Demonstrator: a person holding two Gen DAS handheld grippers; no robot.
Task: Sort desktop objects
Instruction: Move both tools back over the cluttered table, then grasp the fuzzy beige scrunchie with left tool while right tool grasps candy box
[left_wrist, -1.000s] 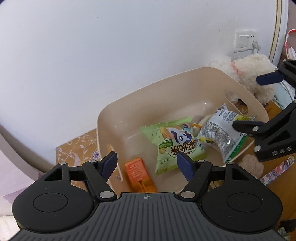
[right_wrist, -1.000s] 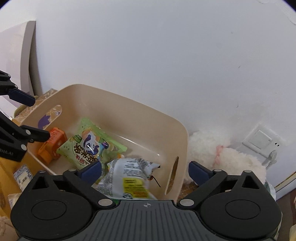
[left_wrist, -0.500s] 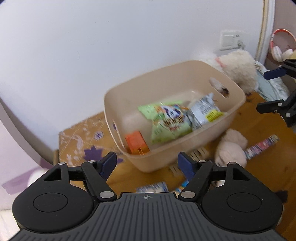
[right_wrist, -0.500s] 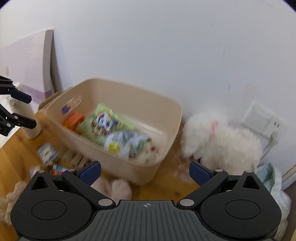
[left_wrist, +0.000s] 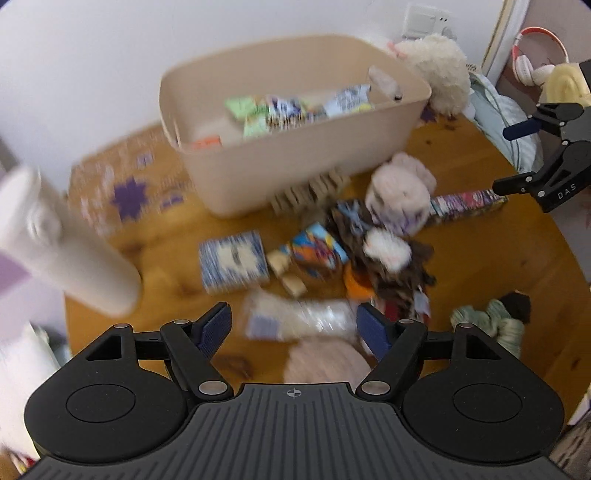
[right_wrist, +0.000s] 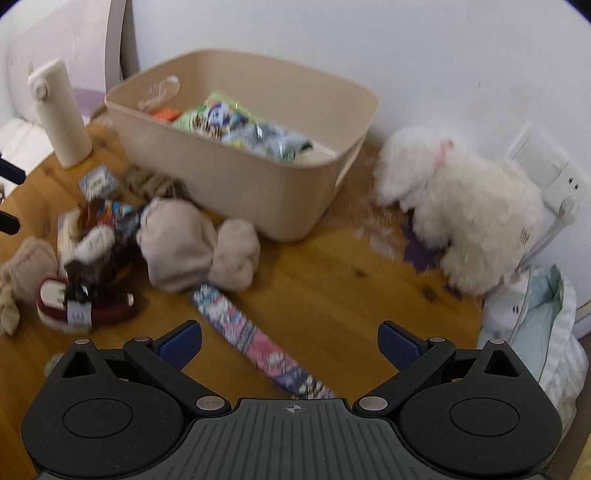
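Two empty grippers hover over a cluttered wooden surface (right_wrist: 332, 295), both with jaws spread apart and gripping nothing. From left to right: a cream flask (right_wrist: 59, 114) stands upright at the far left, probably kept clear of the mess. Near it a beige bin (right_wrist: 236, 177) sits against the wall, already holding snack packets (right_wrist: 236, 127) and an orange box (right_wrist: 164, 113), so sorting seems partly done. In front of the bin lies a loose heap of things not yet sorted: a small blue packet (left_wrist: 232, 260), pale socks (right_wrist: 195, 243) and a dark red case (right_wrist: 85, 308). The left gripper (left_wrist: 293, 328) hangs above this heap. The right gripper (right_wrist: 290, 343) hangs over a long patterned packet (right_wrist: 255, 343), likely its next pick. A white plush toy (right_wrist: 461, 218) rests by the wall at right.
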